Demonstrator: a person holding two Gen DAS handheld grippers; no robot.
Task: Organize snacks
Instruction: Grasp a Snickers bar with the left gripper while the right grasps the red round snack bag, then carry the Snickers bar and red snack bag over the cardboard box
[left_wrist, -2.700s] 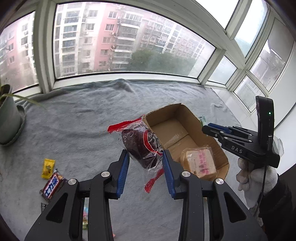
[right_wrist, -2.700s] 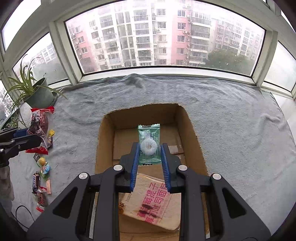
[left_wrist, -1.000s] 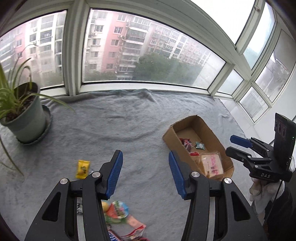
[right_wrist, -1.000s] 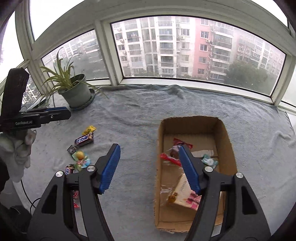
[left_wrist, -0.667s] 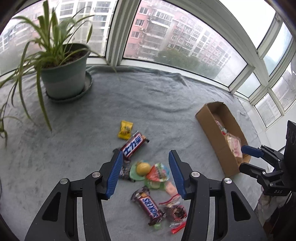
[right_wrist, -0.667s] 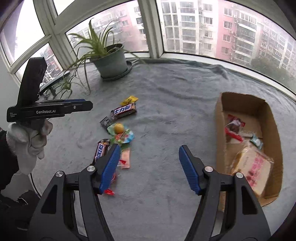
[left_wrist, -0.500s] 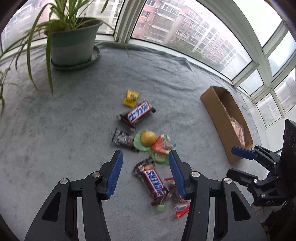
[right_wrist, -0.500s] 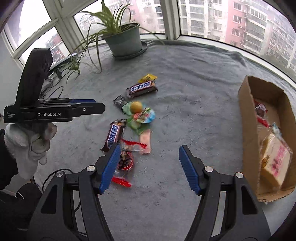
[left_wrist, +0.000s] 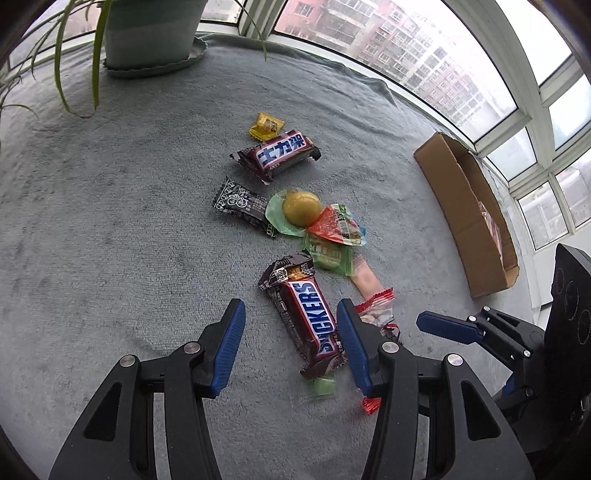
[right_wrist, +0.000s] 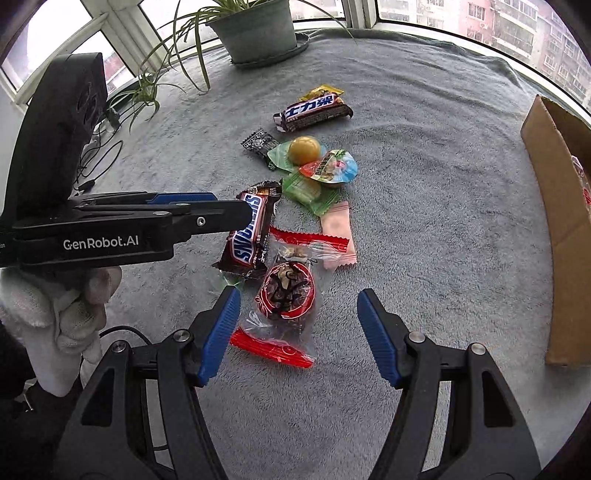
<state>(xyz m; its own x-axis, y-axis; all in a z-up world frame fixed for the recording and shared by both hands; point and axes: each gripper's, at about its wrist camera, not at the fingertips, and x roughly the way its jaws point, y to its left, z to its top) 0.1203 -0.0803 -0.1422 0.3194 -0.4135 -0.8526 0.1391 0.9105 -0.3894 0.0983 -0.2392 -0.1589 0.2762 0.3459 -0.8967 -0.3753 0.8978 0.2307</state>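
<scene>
Readable print on wrappers and gripper

"SNICKERS" is printed on the brown bar (left_wrist: 309, 320); "士力架" on a second bar (left_wrist: 277, 153); "GenRobot.AI" is marked on the left gripper (right_wrist: 207, 210).

In the lower middle, the right gripper (right_wrist: 297, 332) stands open above a clear red-printed snack packet (right_wrist: 286, 295) on grey fleece cloth (right_wrist: 424, 221). The left gripper (right_wrist: 221, 212) reaches in from the left, over a brown Snickers bar (right_wrist: 251, 232).
</scene>
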